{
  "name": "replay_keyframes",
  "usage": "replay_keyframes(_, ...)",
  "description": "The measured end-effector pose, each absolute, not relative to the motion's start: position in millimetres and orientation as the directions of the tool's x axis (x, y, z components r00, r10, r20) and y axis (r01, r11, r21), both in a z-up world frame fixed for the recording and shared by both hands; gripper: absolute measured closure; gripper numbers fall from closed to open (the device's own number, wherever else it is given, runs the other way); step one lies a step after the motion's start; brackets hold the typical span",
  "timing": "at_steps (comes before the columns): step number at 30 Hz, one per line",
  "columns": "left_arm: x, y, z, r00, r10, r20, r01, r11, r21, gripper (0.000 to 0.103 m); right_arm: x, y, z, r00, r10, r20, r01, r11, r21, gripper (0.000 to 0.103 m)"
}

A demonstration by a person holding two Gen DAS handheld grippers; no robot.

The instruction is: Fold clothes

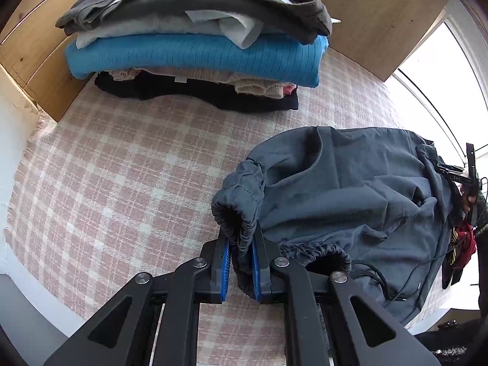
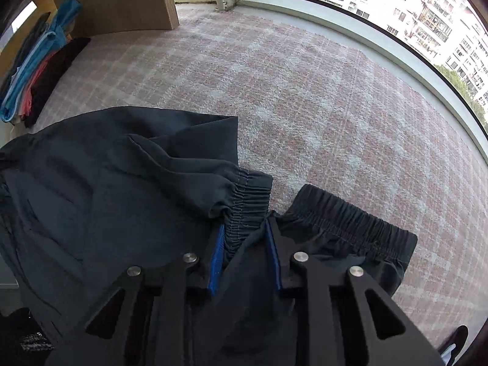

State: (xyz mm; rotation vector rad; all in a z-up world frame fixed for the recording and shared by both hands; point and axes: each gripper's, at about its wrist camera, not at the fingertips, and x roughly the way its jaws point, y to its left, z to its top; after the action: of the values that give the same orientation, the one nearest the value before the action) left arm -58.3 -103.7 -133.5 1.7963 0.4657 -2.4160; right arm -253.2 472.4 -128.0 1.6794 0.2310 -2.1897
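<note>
A dark grey-blue garment with elastic cuffs point(image 1: 350, 189) lies crumpled on the pink plaid blanket point(image 1: 106, 183). My left gripper point(image 1: 241, 244) is shut on one gathered elastic cuff point(image 1: 238, 204) at the garment's left end. My right gripper point(image 2: 244, 231) is shut on another elastic band point(image 2: 247, 198) of the same garment point(image 2: 106, 198), with a second elastic band point(image 2: 350, 222) lying just to its right. The right gripper also shows at the far right edge of the left wrist view point(image 1: 469, 180).
A stack of folded clothes point(image 1: 195, 39) (grey, white, blue, pink, black) sits at the back left against a wooden board point(image 1: 381, 15); it also shows in the right wrist view point(image 2: 36, 61). A curved window ledge point(image 2: 366, 30) bounds the blanket on the right. Red and black items point(image 1: 460, 244) lie at the right edge.
</note>
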Motion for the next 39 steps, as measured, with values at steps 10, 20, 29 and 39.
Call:
replay_keyframes(10, -64, -95, -129, -0.307, 0.107, -0.946, 0.246, -0.951, -0.188, 0.092, -298, 654, -41, -0.458, 0.279, -0.844, -0.113, -0.96, -0.256, 0.076)
replay_keyframes(20, -60, -84, -112, -0.319, 0.104, -0.942, 0.203, -0.963, -0.175, 0.088, -243, 707, -60, -0.307, 0.131, -0.943, -0.211, -0.975, -0.066, 0.06)
replay_keyframes(29, 26, -72, -103, -0.334, 0.226, -0.915, 0.186, -0.936, -0.299, 0.062, -154, 648, -113, -0.248, -0.049, -0.968, -0.18, -0.979, 0.096, 0.058)
replay_keyframes(39, 42, -3, -161, -0.238, 0.356, -0.904, 0.013, -0.929, -0.369, 0.065, -118, 601, -94, -0.268, -0.009, -0.963, -0.101, -0.994, 0.038, 0.053)
